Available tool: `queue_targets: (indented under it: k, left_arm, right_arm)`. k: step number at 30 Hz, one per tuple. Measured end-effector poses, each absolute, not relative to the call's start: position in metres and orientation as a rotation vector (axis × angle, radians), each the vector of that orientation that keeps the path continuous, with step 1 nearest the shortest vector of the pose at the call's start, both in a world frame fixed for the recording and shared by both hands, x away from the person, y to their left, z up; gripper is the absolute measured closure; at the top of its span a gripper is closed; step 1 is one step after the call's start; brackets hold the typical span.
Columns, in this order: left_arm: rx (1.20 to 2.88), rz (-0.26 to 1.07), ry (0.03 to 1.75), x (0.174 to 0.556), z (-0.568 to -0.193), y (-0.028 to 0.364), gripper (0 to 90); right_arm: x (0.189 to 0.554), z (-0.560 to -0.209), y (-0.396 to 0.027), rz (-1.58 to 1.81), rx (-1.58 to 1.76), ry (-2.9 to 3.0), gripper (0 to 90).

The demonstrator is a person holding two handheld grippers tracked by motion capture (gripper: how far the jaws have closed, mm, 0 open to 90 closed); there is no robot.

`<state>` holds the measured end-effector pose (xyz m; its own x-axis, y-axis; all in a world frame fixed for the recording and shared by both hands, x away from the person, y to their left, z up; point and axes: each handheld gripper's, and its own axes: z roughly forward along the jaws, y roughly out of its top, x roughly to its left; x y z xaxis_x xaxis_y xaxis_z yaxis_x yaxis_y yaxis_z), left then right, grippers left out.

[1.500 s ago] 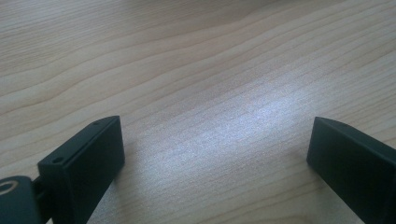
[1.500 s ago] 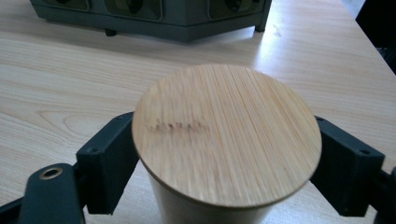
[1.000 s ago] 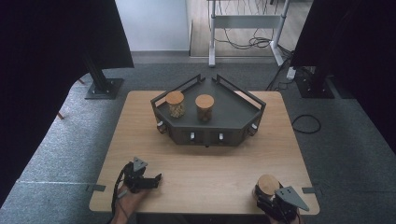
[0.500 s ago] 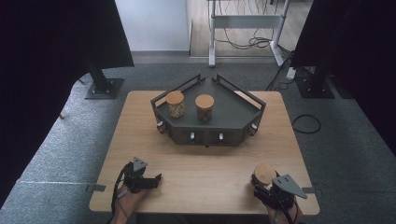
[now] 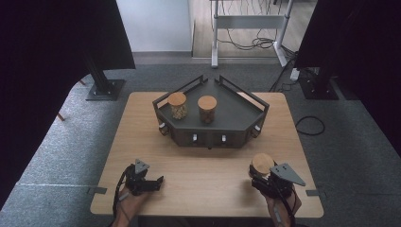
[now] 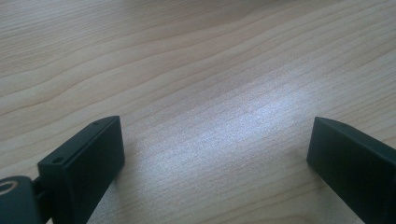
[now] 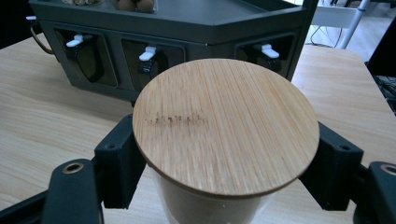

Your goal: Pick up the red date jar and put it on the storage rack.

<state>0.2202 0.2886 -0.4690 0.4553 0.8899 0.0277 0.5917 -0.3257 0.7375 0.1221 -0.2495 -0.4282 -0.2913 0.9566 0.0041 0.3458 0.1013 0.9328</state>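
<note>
The right gripper (image 5: 263, 176) is clamped on a jar (image 7: 226, 125) just below its wooden lid, one jaw on each side of the glass, and holds it near the table's (image 5: 142, 127) front right corner. The likely step is carrying this jar to the rack (image 5: 236, 113) at the table's far edge, where two jars (image 5: 178, 105) (image 5: 207, 109) already stand on the left half of the top deck. Keep the jar upright during transfer; the grip sits high on the body, so a tilt could let it swing or slip. Raise it enough to clear the rack's rail before moving over the deck. Aim for the bare right half of the deck, well apart from the standing jars. Lower until the base rests flat, then release. The left gripper (image 5: 144, 179) sits near the front left corner with its jaws spread wide and nothing between them; in the left gripper view bare wood lies under it. Keep it clear of the transfer path.
</note>
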Motion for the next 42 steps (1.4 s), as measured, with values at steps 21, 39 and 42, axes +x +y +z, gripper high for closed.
queue_targets:
  k: [21, 39, 42]
  left_arm:
    - [2.042, 0.575, 1.231, 0.22, -0.469, 0.289, 3.7]
    - [2.043, 0.575, 1.23, 0.221, -0.469, 0.289, 3.7]
    - [2.043, 0.574, 1.23, 0.221, -0.469, 0.289, 3.7]
  right_arm:
    - [0.16, -0.4, -0.245, 1.23, 1.237, 1.741, 25.1]
    - [0.197, -0.367, -0.243, 1.258, 1.215, 1.75, 25.1]
    - [0.205, -0.361, -0.241, 1.254, 1.216, 1.752, 25.1]
